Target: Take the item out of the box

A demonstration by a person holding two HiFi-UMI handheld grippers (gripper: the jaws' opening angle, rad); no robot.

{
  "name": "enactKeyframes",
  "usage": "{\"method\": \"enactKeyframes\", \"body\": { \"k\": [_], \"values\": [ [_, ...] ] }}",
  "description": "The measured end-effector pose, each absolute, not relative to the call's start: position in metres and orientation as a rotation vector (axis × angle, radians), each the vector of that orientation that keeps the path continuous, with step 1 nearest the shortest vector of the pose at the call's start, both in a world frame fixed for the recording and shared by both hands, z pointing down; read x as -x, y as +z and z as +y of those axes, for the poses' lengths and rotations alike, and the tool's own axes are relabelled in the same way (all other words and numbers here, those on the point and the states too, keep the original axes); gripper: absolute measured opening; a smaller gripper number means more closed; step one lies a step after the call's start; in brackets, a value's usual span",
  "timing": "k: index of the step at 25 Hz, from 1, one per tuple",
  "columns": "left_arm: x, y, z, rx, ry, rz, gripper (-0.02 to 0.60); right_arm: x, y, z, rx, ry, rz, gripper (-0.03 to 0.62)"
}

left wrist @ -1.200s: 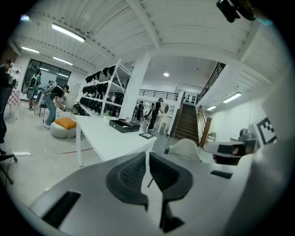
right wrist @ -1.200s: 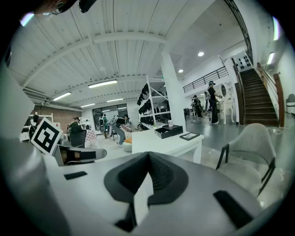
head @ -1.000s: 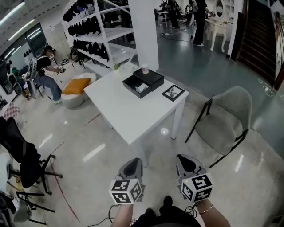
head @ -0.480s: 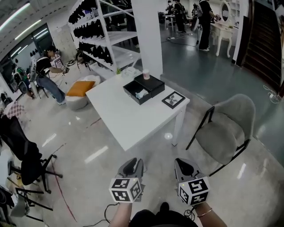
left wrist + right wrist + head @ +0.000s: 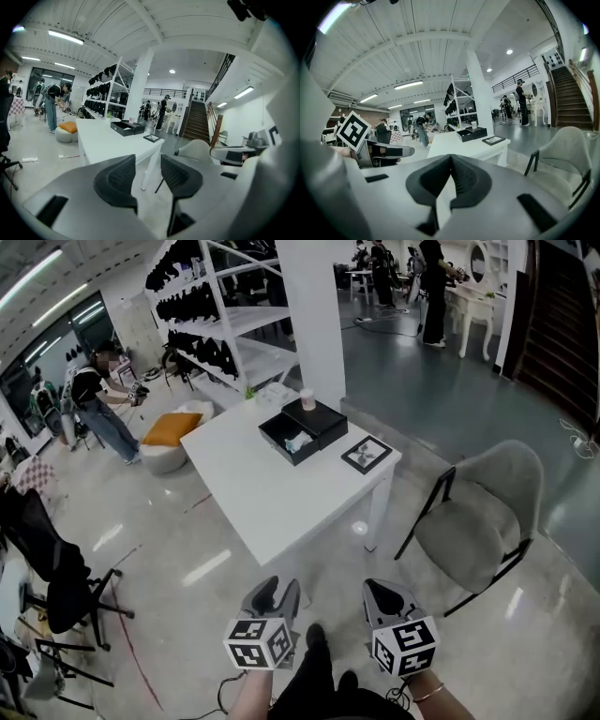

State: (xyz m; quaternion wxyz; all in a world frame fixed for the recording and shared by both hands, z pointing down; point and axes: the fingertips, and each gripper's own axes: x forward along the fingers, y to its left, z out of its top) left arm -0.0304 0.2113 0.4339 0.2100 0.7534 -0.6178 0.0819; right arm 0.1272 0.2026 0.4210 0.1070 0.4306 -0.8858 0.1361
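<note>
A black box [image 5: 291,439] lies open on the far part of the white table [image 5: 272,493], with a pale item [image 5: 297,440] inside and its lid [image 5: 322,417] beside it. Both grippers hang over the floor, well short of the table. My left gripper [image 5: 273,598] has its jaws opening, with nothing between them; its own view shows the gap [image 5: 147,161] and the box [image 5: 125,127] far off. My right gripper [image 5: 385,599] is shut and empty, its fingertips [image 5: 450,158] touching, the box [image 5: 471,134] distant.
A framed picture [image 5: 367,455] lies at the table's right corner and a cup [image 5: 307,397] stands behind the box. A grey chair [image 5: 478,512] is to the right, a black office chair [image 5: 47,568] to the left. Shelving [image 5: 216,324], a pillar and people stand beyond.
The left gripper's jaws have parted from shut. Both grippers have sunk slightly lower in the head view, and the table has come a little closer.
</note>
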Motion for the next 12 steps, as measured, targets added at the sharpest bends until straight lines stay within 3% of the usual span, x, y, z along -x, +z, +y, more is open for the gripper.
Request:
{"method": "enactKeyframes", "body": {
  "k": [12],
  "values": [
    [0.072,0.439,0.113,-2.107,0.202,-1.681,0.160,-0.103,0.430,0.108,-1.329,0.434,-2.534,0.000]
  ]
}}
